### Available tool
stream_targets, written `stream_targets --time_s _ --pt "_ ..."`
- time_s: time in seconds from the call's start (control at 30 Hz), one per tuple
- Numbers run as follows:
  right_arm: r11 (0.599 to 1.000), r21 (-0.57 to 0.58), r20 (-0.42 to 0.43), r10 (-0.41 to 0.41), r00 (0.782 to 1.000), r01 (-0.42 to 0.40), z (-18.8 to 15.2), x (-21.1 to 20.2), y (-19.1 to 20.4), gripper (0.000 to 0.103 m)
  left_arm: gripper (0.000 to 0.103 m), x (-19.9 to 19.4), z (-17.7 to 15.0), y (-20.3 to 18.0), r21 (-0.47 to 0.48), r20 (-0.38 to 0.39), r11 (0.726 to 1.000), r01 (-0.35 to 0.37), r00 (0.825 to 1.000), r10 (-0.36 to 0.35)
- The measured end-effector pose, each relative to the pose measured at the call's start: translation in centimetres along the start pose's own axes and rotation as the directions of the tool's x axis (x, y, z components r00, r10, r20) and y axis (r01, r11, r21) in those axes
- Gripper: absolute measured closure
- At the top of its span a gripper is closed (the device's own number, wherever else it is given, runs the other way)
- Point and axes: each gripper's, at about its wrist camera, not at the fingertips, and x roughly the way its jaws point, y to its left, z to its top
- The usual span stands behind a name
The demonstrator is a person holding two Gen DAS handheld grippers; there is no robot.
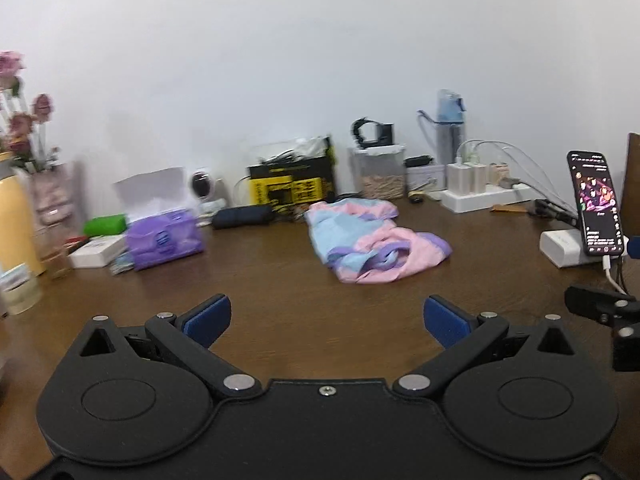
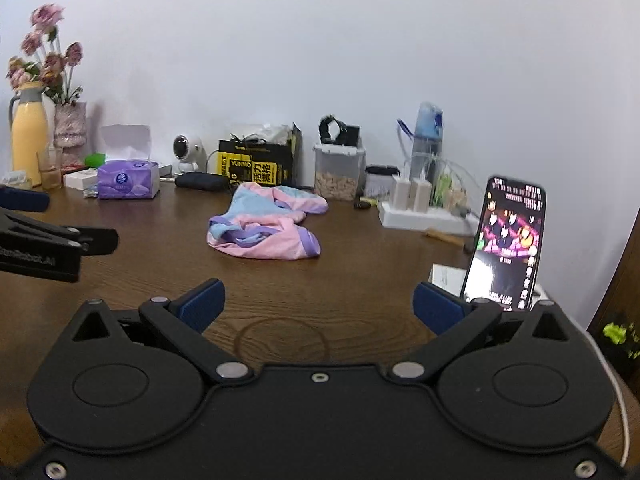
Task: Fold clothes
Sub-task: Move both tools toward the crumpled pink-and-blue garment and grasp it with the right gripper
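A: Garment (image 1: 374, 240) status? Start from the claws.

B: Left claw (image 1: 326, 320) spread wide, blue pads (image 1: 208, 320) well apart, nothing between them. It hovers over bare brown table (image 1: 280, 280). Right claw (image 2: 318, 306) same: spread, empty, over bare wood.

A: Do they see each other?

B: Yes. Right claw's black body shows at the right edge of the left view; left claw's body and a blue pad sit at the left edge of the right view. Well apart, side by side.

A: And the garment?

B: Pink, light blue and purple, crumpled in a loose heap on the table, ahead of both claws, nearer the back. Neither claw touches it. Unfolded, fabric bunched with purple trim twisted in the middle.

A: Around it?

B: Behind it, along the white wall: yellow-and-black box (image 1: 290, 184), clear container (image 1: 380, 174) with a watch on top, blue bottle (image 1: 450, 128). Left of it: purple tissue pack (image 1: 164, 240), dark pouch (image 1: 242, 216), small round camera (image 2: 184, 150). Far left: yellow flask (image 2: 28, 132), vase of pink flowers (image 2: 48, 52). Right: white power strip (image 1: 486, 198) with chargers, and a phone (image 2: 508, 244) propped upright, screen lit, just beyond the right claw's right pad.
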Motion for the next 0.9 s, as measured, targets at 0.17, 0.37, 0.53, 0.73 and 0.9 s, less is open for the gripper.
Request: stream_targets --time_s 0.17,0.37,0.53,0.73,0.9 --pt "1.0 -0.002 0.015 -0.021 1.0 0.021 -0.2 2.1 -1.1 0.0 0.0 2.6 0.5 -0.3 0.016 -0.041 0.995 0.1 0.994 -0.1" --pt "0.995 0.078 -0.084 0.074 0.994 -0.068 0.7 7.5 -2.8 0.0 0.0 5.3 1.0 -0.5 0.106 -0.015 0.994 -0.026 0.999 0.028" --pt "0.987 -0.028 -0.174 0.153 0.973 -0.16 2.9 13.4 -1.6 0.0 0.0 6.4 2.3 1.8 0.136 -0.005 0.985 -0.104 0.994 0.105" --pt "0.964 -0.096 -0.229 0.22 0.948 -0.247 4.9 20.8 1.0 0.001 0.0 7.5 3.3 6.4 -0.042 -0.054 0.995 -0.096 0.994 0.093" --pt "0.964 -0.132 -0.292 0.186 0.938 -0.232 6.1 25.5 2.9 0.011 0.0 9.1 2.3 8.0 -0.141 -0.125 0.987 -0.083 0.99 0.065"
